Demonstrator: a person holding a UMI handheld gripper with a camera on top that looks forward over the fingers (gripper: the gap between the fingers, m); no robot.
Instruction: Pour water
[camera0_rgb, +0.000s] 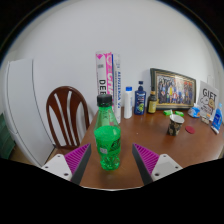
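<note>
We're seeing a wooden chair (66, 113) standing at the far side of the brown table (190, 146), against a white wall (70, 40). Along the table's back edge, two tall upright boxes (108, 76) are standing together, with a small white bottle (128, 102) and a dark blue bottle (140, 98) just beside them, then a framed photo (173, 89) leaning near the wall. Further along, a small cup (176, 124) is sitting near a card reading "GIFT" (208, 100).
</note>
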